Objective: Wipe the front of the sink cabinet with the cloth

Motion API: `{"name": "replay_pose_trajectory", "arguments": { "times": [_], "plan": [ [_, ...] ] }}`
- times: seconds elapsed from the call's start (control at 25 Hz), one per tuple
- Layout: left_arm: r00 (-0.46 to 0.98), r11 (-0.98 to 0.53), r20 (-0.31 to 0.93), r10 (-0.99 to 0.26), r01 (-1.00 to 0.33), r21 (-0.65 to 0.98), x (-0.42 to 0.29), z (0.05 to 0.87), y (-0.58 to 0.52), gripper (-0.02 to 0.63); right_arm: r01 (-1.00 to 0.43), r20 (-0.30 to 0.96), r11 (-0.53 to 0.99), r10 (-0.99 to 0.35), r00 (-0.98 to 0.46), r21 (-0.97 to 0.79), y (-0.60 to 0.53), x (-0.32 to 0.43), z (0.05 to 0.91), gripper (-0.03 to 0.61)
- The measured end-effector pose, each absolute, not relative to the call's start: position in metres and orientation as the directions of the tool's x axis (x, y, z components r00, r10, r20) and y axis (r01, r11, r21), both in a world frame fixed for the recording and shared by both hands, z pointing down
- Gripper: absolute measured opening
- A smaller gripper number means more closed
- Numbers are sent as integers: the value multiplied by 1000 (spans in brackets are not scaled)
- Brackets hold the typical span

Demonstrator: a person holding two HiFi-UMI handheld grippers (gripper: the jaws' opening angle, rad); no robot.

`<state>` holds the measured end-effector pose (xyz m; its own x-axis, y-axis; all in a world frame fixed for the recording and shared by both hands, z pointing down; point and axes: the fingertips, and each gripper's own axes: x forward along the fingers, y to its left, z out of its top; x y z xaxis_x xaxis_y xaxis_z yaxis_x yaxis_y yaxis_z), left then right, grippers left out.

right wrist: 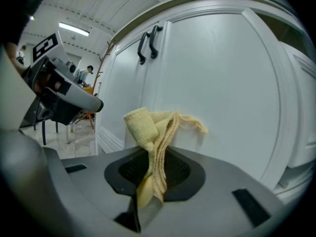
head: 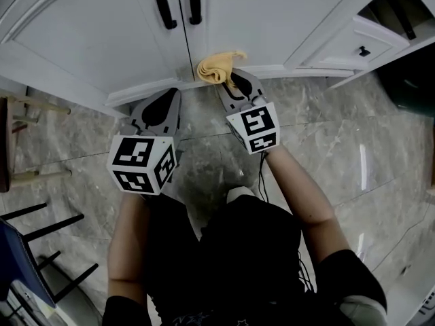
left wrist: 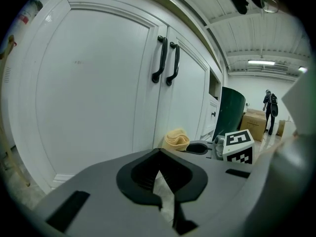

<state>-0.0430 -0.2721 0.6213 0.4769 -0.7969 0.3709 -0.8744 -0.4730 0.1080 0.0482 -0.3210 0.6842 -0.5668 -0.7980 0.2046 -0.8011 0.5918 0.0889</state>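
- Forearms point(head: 299, 195) of the person sit nearest the head camera, reaching down over the stone floor point(head: 340, 148) towards the sink cabinet point(head: 102, 26).
- Left hand-held gripper point(head: 170, 95): its own view shows the jaws drawn together with nothing between them. It hangs low, just off the cabinet's bottom edge, beside the right one.
- Right hand-held gripper point(right wrist: 153, 158): jaws clamped on the yellow cloth point(right wrist: 154, 125), which stands out beyond the tips as a bunched roll.
- Cloth position: at the bottom edge of the door point(head: 272, 12) on the person's right, just right of the centre seam and well below the two black handles point(head: 178, 2). Whether it actually presses on the panel cannot be confirmed.
- Assessment: wiping appears to be at its lowest point, with most of the front yet to be covered.
- Recommendation: press until the roll flattens against the paint, since a bunched cloth gives little contact. Work in overlapping strokes from the bottom edge up. Keep the hard jaw tips off the finish, go round the handles, and hold the idle gripper clear.
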Motion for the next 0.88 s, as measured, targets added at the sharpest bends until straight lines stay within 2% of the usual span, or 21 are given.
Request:
{"name": "replay_pose_trajectory", "arguments": {
  "times": [0.36, 0.88],
  "plan": [
    [519, -519, 390, -761, -847, 114, -12, 634, -279, 15, -915, 227, 396, -900, -372, 73, -336, 158, 702, 80],
    [567, -571, 412, -714, -811, 126, 12, 648, -276, 16, -980, 253, 179, -955, -152, 86, -332, 275, 708, 80]
  ]
}}
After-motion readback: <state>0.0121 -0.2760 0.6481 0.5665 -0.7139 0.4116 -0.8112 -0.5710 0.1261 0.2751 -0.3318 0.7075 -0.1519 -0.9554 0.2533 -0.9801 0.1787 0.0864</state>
